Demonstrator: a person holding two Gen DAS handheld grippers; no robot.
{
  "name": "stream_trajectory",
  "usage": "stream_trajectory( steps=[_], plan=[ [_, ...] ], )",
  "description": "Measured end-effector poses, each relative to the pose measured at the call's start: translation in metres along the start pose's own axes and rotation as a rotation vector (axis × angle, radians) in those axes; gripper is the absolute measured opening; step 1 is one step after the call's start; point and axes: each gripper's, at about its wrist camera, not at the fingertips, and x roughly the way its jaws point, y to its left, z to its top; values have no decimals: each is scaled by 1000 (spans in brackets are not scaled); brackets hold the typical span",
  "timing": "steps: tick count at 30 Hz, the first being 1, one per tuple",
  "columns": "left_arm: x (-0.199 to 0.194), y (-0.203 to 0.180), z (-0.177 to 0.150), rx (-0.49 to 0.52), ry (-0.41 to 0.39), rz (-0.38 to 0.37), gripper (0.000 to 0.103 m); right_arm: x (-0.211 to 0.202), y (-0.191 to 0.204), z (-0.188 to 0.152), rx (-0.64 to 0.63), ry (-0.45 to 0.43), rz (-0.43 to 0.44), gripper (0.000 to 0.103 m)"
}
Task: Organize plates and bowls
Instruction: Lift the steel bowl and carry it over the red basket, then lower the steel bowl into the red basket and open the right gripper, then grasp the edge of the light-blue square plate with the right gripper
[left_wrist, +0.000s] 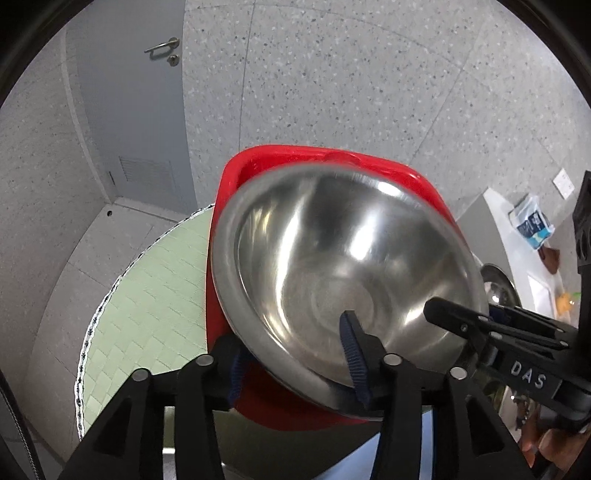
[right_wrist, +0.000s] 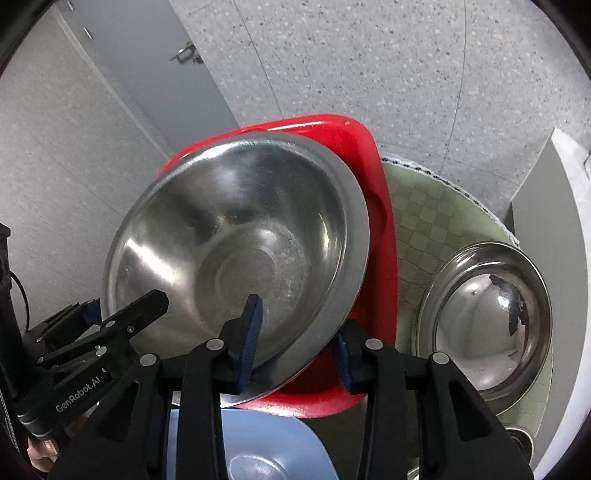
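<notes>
A large steel bowl (left_wrist: 332, 258) (right_wrist: 236, 240) sits tilted in a red tray (left_wrist: 369, 162) (right_wrist: 376, 206). My left gripper (left_wrist: 291, 332) straddles the bowl's near rim, one finger inside the bowl and one outside. Its jaws stand apart and red shows between the outer pad and the rim. My right gripper (right_wrist: 295, 321) straddles the rim on the other side in the same way, also open and not pressing. Each gripper appears in the other's view: the right gripper (left_wrist: 480, 325) at the bowl's right edge and the left gripper (right_wrist: 129, 317) at its left edge.
The tray rests on a round table with a green checked cloth (left_wrist: 147, 295) (right_wrist: 424, 229). A second steel bowl (right_wrist: 484, 325) stands on the cloth to the right. A blue plate (right_wrist: 266, 443) lies below the tray's near edge. A white counter (left_wrist: 517, 236) stands at the right.
</notes>
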Motion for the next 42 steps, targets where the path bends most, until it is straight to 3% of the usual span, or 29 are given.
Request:
stream_trajectory(
  steps=[5, 10, 12, 14, 21, 29, 37, 40, 42],
  plan=[
    [-11, -13, -3, 29, 3, -8, 63, -1, -1, 0, 4, -3, 19, 47],
    [-38, -11, -16, -10, -24, -38, 75, -21, -3, -4, 11, -49, 20, 66],
    [-57, -10, -24, -12, -68, 35, 93, -34, -5, -9, 13, -73, 34, 73],
    [-74, -7, -32, -9, -111, 63, 96, -48, -4, -15, -3, -106, 27, 79],
    [-133, 0, -88, -86, -220, 110, 101, -104, -6, -59, -17, -231, 21, 80],
    [-172, -17, -192, -169, -313, 187, 102, -150, -17, -129, -33, -353, 21, 84],
    [-174, -44, -258, -199, -249, 185, 101, -156, -41, -191, -4, -323, 22, 84],
    [-164, -52, -271, -200, -198, 174, 93, -156, -47, -207, 2, -316, 24, 84],
    [-154, -54, -272, -214, -144, 137, 74, -157, -50, -216, -1, -308, 17, 84]
  ],
)
